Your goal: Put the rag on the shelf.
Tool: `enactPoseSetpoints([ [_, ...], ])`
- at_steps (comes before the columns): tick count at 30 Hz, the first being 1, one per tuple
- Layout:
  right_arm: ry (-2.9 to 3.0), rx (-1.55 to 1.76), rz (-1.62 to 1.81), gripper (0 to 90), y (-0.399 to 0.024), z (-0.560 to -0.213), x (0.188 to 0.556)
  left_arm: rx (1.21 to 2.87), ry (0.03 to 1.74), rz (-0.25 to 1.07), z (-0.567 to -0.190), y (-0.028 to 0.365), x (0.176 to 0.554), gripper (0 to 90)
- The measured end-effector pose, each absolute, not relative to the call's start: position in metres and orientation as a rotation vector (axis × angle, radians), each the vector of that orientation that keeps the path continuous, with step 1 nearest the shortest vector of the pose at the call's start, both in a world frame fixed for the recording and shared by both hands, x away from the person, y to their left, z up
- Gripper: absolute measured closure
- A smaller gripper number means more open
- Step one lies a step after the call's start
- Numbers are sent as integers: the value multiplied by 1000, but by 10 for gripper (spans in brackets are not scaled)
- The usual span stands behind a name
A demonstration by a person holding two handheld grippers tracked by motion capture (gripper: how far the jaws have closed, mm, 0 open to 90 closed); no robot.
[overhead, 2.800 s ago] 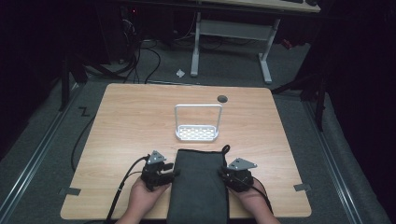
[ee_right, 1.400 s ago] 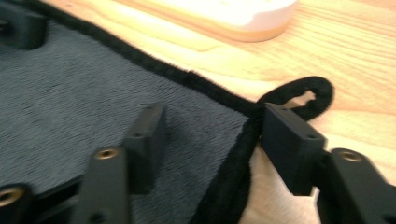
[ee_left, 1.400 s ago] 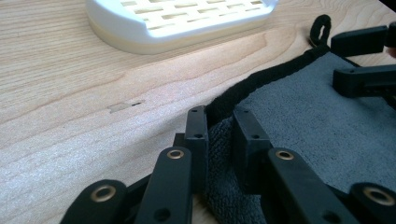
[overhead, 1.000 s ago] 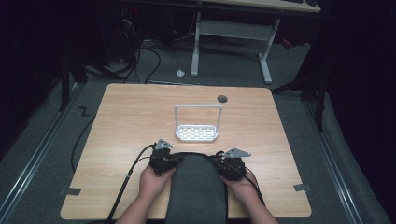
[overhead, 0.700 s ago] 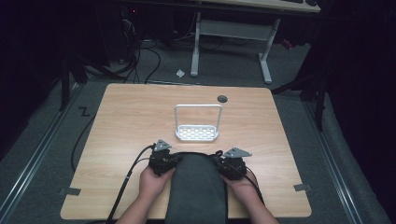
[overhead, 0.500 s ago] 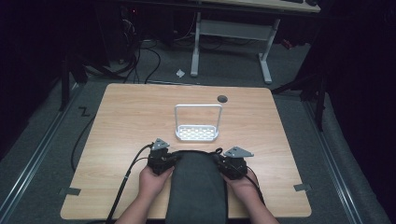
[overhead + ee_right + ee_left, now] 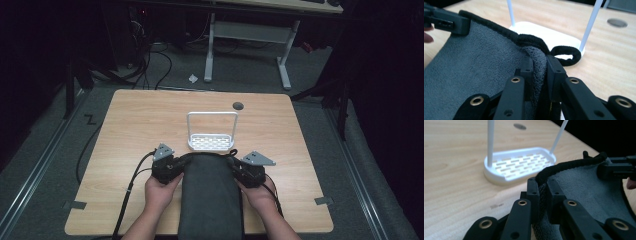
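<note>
Left gripper (image 7: 542,192) pinches grey towel's (image 7: 586,192) black hem beside white rack (image 7: 519,165)

Towel (image 7: 211,200) dark grey w/ black edging, black loop (image 7: 566,55) just past right gripper (image 7: 539,66) fingers. Rack (image 7: 212,142) white, slotted base, 2 white posts beyond left gripper (image 7: 543,190) fingers. Both grippers black, brass rivets. Table (image 7: 150,115) light wood grain.

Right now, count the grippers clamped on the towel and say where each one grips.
2. The left gripper pinches the grey towel at its far left corner; the right gripper pinches its far right corner, beside the hanging loop.
</note>
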State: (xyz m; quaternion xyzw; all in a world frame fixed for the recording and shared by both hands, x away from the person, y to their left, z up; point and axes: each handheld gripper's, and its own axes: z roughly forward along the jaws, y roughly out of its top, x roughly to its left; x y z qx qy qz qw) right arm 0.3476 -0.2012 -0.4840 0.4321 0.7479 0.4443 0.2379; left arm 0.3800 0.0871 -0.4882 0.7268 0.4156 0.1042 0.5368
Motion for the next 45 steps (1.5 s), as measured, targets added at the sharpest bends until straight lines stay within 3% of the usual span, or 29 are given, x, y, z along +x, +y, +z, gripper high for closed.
enactPoseSetpoints([
  [27, 1851, 1000, 1356, 780, -189, -382, 363, 1578, 865, 426, -381, 101, 393, 827],
  [45, 1773, 950, 1392, 782, -188, -341, 373, 1548, 782, 525, -334, 99, 400, 832],
])
